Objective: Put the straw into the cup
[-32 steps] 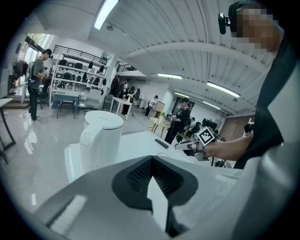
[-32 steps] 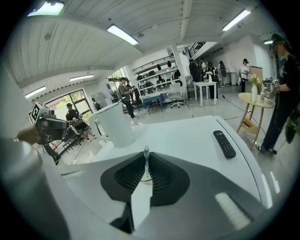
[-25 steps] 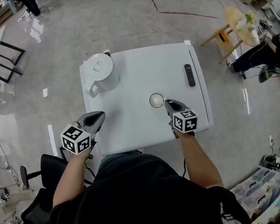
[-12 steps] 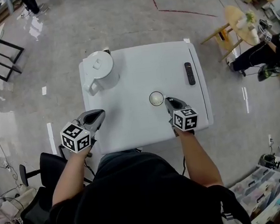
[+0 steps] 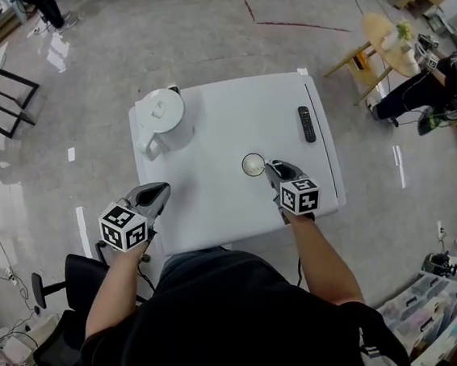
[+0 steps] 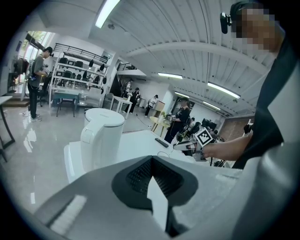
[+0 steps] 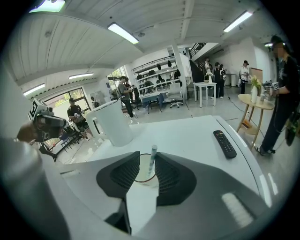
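The right tongs (image 7: 147, 161) stand slightly spread. The straw (image 7: 152, 157) is upright between them, its lower end seemingly inside the cup (image 5: 253, 164) on the tabletop (image 5: 222, 122). The left tongs (image 6: 151, 161) are pressed together, empty. The straw looks light and easy to crush, so I would hold it softly mid-length.

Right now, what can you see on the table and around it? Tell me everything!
table: one, white, middle of the floor
kettle: one, white, table's far left corner
cup: one, clear, on the table by the right tongs
straw: one, pale blue, upright in the cup
remote control: one, black, table's right side
side table: one, wooden, far right on the floor
left tongs: grey, shut, empty, near left edge
right tongs: grey, open, either side of the straw
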A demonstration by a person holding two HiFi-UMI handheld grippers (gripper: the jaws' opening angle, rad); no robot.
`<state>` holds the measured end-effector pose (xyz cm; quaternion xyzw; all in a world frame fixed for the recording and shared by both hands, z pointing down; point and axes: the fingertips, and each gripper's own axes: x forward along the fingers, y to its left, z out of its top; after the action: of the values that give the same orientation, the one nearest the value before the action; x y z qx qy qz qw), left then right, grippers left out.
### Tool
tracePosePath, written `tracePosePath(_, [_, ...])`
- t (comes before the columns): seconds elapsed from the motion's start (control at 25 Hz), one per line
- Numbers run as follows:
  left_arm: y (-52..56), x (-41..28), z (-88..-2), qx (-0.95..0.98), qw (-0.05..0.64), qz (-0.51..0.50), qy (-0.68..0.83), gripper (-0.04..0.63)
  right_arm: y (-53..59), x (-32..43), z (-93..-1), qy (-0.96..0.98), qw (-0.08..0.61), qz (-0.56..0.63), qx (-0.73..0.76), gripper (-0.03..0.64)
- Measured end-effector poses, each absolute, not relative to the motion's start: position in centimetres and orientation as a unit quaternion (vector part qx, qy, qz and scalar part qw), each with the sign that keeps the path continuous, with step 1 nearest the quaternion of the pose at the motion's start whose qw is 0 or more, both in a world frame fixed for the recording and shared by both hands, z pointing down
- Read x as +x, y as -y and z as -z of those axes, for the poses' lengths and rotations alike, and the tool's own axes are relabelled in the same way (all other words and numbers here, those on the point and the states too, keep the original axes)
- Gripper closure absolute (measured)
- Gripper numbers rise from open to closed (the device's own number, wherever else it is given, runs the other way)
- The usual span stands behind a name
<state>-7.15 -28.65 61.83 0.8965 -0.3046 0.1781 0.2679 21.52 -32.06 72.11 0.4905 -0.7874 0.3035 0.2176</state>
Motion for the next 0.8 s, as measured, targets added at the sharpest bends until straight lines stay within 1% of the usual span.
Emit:
tracePosePath(0.16, [28.6, -7.1, -61.6, 0.898, 0.264, -0.179, 0.302, 0.595, 32.2, 22.0, -71.8, 0.785, 0.218, -0.302, 0.495, 0.463])
tracePosePath(0.8, [27.7, -7.2, -60.4, 0.904, 0.253, -0.171, 0.300, 0.595, 32.4, 23.7, -69.7, 0.778, 0.211, -0.283, 0.519, 0.445])
